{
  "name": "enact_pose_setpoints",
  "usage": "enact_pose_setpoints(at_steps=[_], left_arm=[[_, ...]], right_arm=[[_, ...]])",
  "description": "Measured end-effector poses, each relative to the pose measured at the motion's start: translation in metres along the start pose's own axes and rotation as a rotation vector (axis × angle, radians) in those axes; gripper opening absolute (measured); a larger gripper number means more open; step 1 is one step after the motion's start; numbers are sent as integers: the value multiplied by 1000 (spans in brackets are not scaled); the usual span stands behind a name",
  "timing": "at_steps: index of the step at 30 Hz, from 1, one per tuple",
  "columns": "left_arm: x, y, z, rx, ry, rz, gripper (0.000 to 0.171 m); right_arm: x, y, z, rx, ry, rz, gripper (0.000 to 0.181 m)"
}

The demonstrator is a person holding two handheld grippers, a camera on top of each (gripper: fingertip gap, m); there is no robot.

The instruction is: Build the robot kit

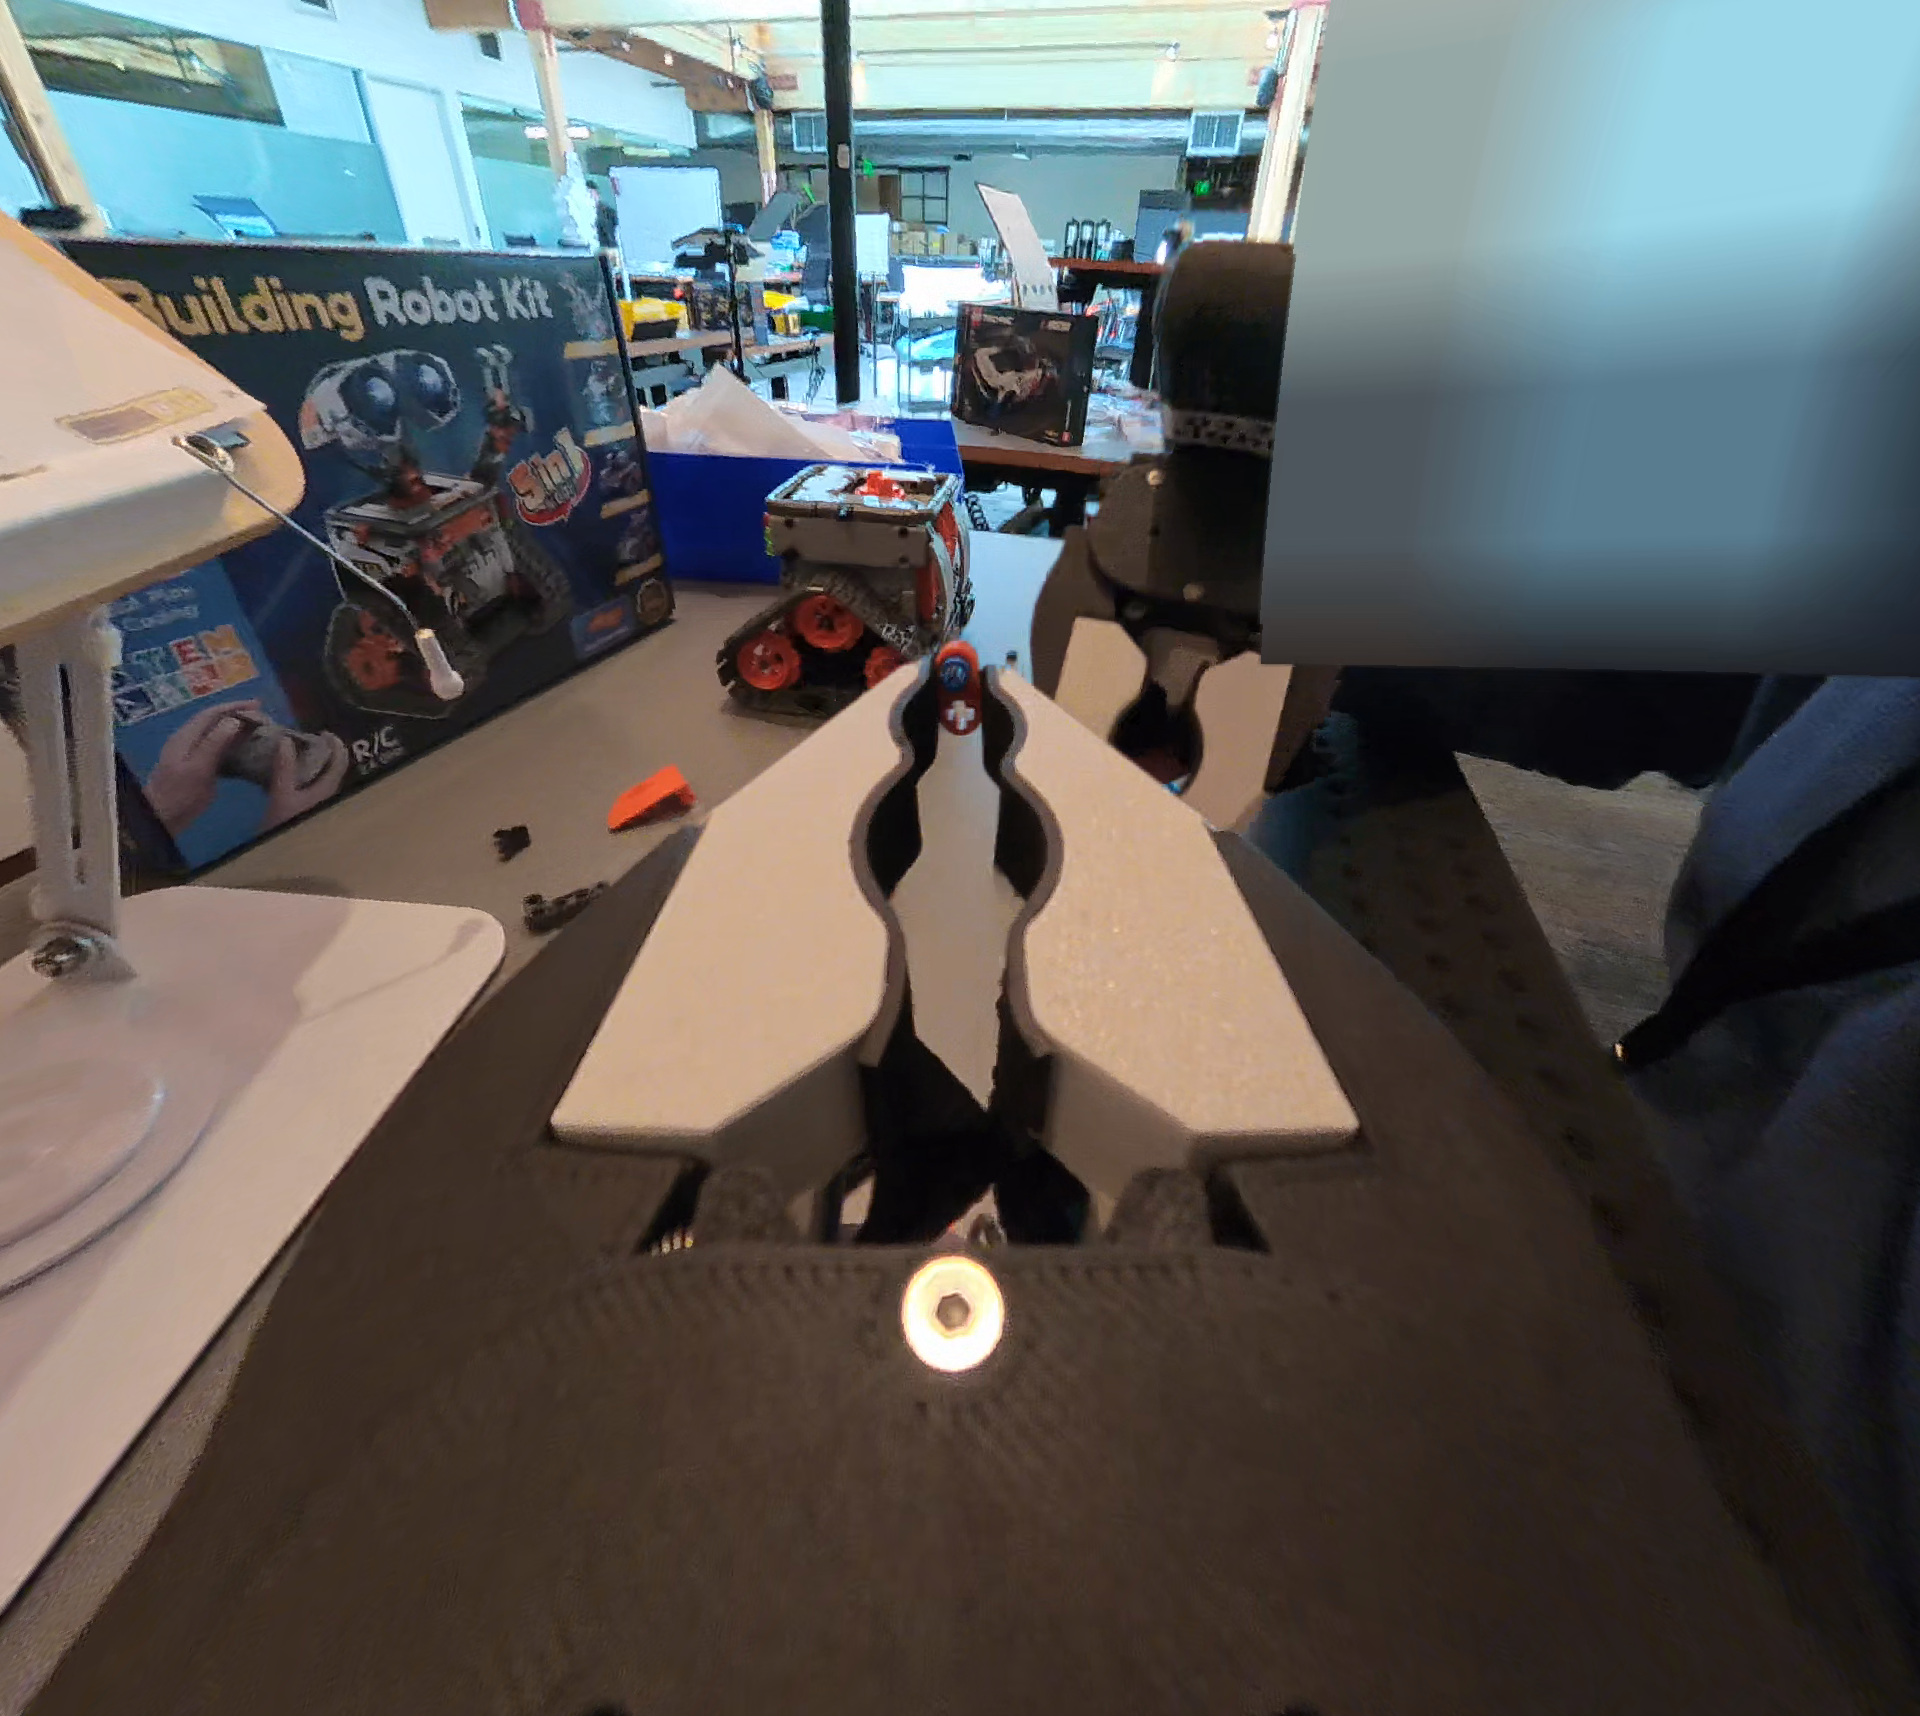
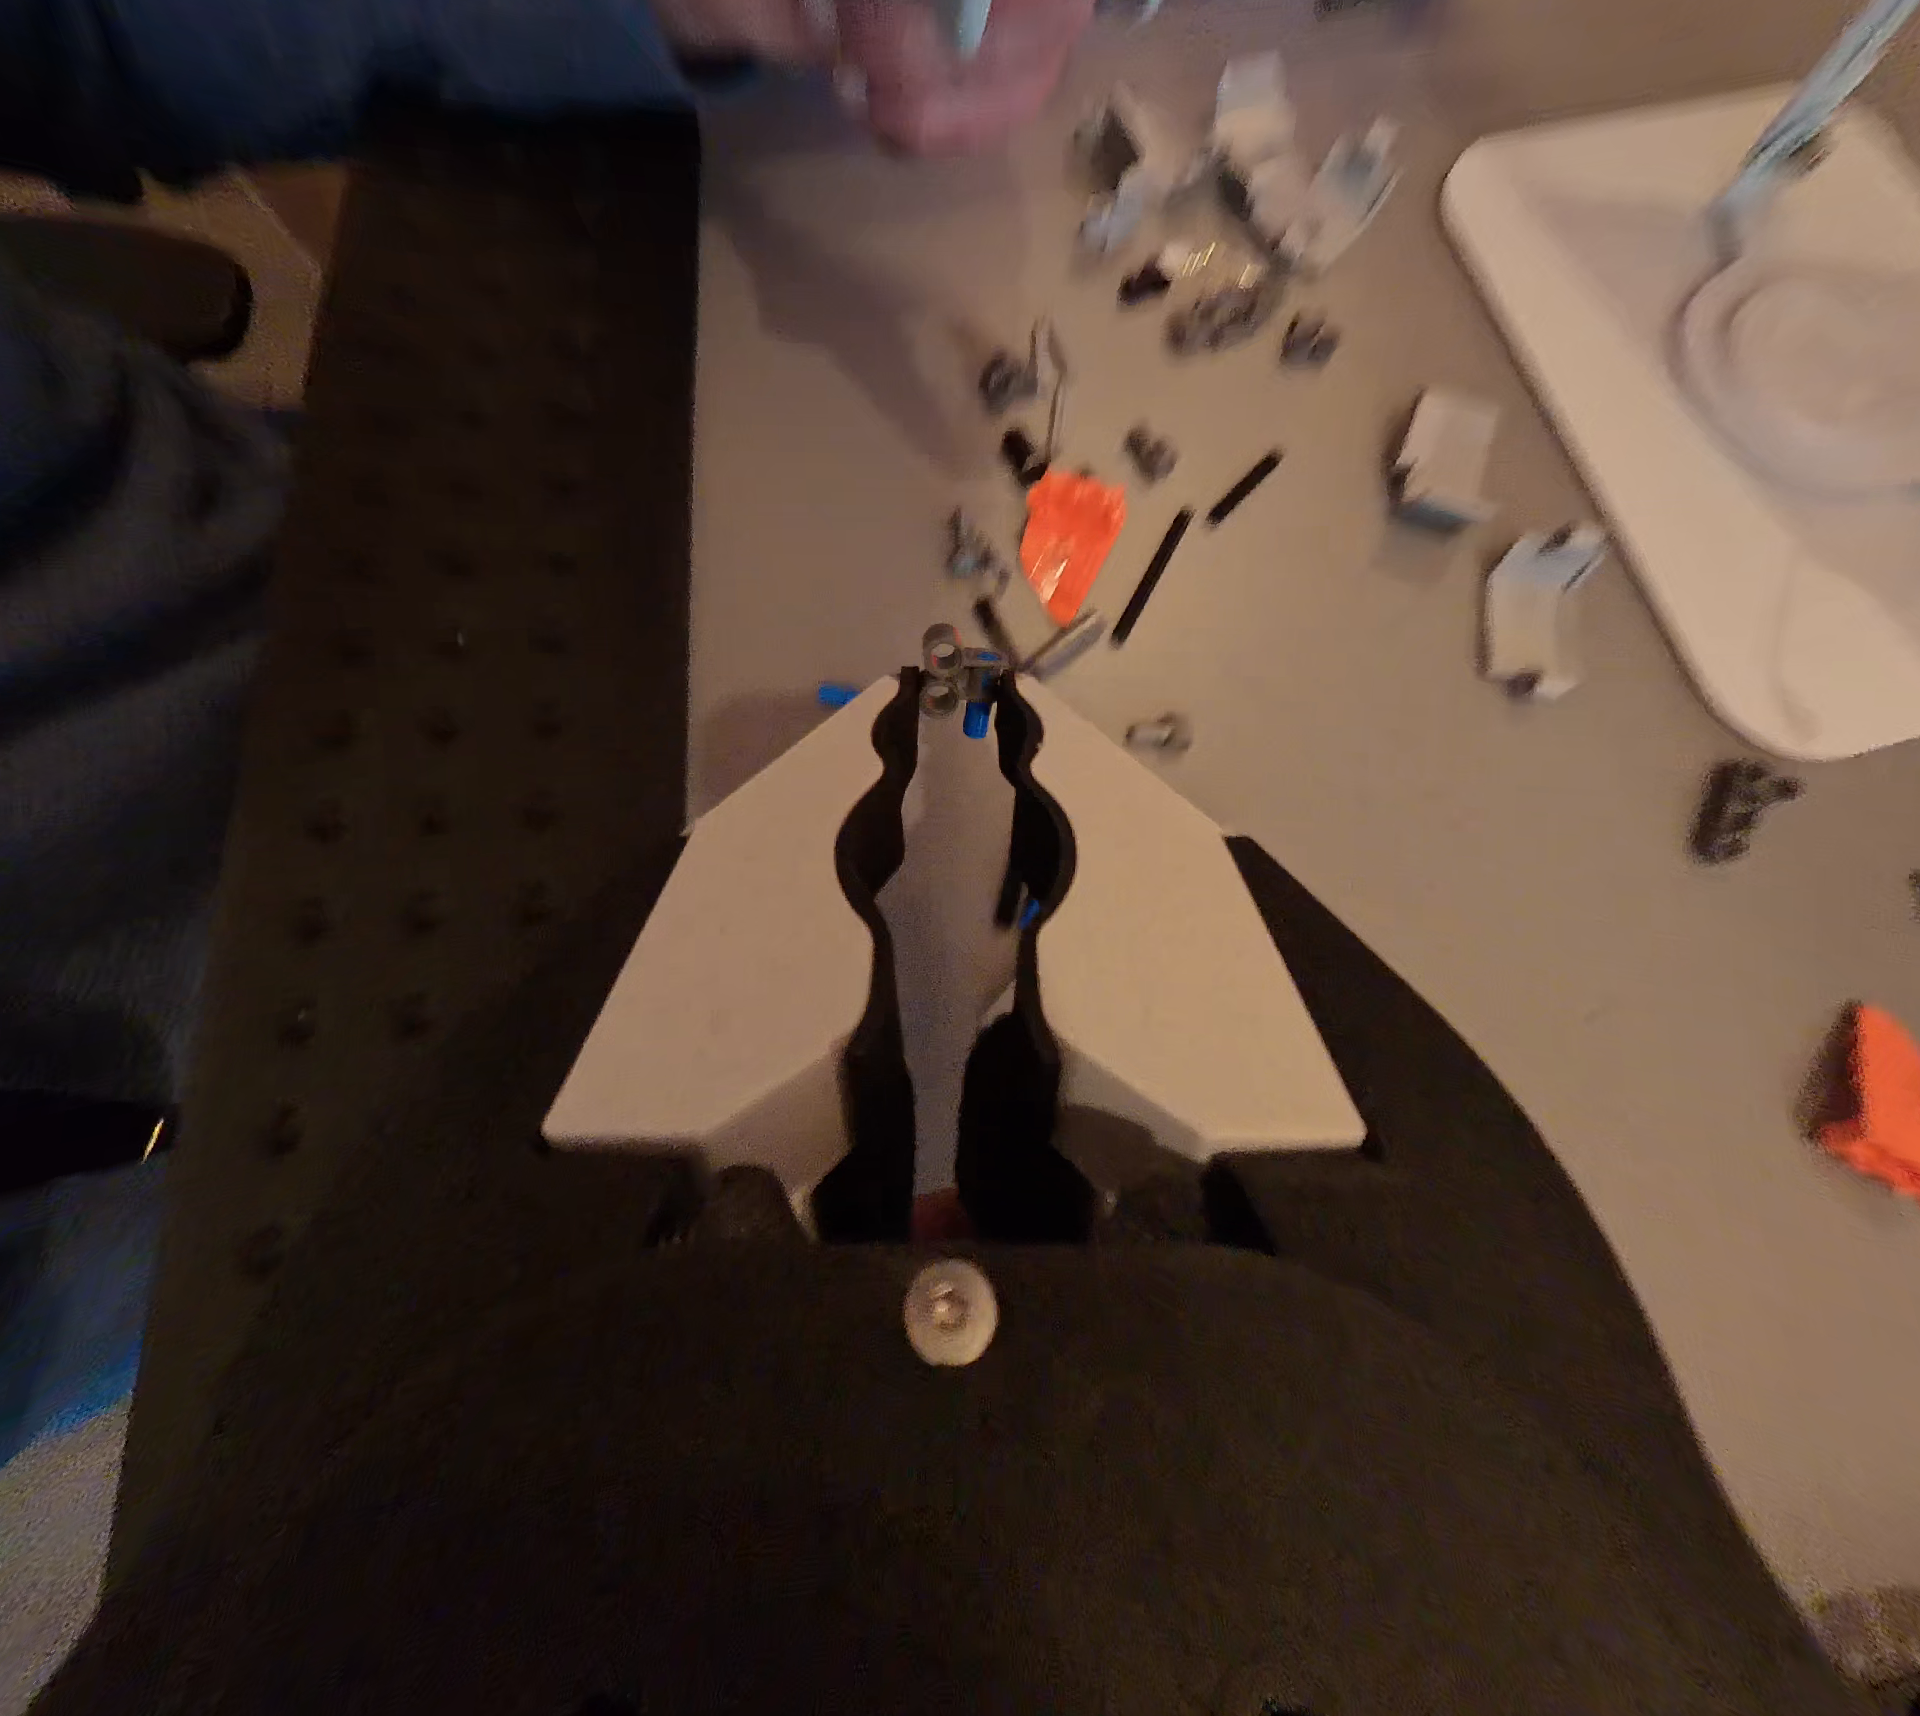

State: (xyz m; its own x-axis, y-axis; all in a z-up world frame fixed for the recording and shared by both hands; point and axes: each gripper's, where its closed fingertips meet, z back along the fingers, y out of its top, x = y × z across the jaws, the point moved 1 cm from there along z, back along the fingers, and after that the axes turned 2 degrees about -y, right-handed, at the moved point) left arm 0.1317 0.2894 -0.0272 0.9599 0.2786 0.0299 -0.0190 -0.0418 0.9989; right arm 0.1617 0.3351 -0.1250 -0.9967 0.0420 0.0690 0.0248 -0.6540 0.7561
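My left gripper (image 1: pixel 956 679) is shut on a small orange building piece (image 1: pixel 956 690) with a blue and white mark, held above the grey table (image 1: pixel 623 731). Beyond it stands a half-built tracked toy robot (image 1: pixel 857 591) with orange wheels. The other gripper (image 1: pixel 1153 700) shows to its right. My right gripper (image 2: pixel 956 679) is shut on a small grey connector piece (image 2: pixel 948 667) with a blue pin, above scattered loose parts (image 2: pixel 1195 284). An orange wedge piece (image 2: pixel 1070 539) lies just beyond it. The right wrist view is blurred.
A blue toy-kit box (image 1: pixel 384 513) stands at the left. A white lamp base (image 1: pixel 249 1022) sits near the left, also in the right wrist view (image 2: pixel 1714 419). A blue bin (image 1: pixel 717 503) stands behind. An orange wedge (image 1: pixel 649 799) and small black pieces (image 1: pixel 561 903) lie on the table. A person's hand (image 2: pixel 935 4) is at the top. Spacing between my two grippers at the tips: around 11 cm.
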Motion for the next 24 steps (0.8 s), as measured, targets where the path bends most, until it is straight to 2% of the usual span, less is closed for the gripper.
enact_pose_setpoints(at_steps=[2, 6, 9, 15, 20, 21, 24], left_arm=[[-2, -8, -3, -46, 8, 0, 5], [-1, -16, -8, -79, -14, 25, 5], [-1, -19, -9, -93, -13, 34, 5], [0, -26, -11, -132, -13, 42, 5], [1, -27, -11, -134, -16, 44, 5], [2, -24, -11, -117, -25, 47, 5], [9, -15, -12, -48, -72, 56, 5]], right_arm=[[-15, -25, -8, -154, 59, 5, 13], [-24, -47, -19, -306, 76, -8, 13], [-22, -55, -22, -377, 63, 1, 13], [-26, -52, -25, -390, 66, -13, 21], [-18, -43, -15, -318, 33, -29, 24], [-14, -34, -9, -255, 20, -32, 24], [5, 12, 13, 57, -45, -106, 20]])
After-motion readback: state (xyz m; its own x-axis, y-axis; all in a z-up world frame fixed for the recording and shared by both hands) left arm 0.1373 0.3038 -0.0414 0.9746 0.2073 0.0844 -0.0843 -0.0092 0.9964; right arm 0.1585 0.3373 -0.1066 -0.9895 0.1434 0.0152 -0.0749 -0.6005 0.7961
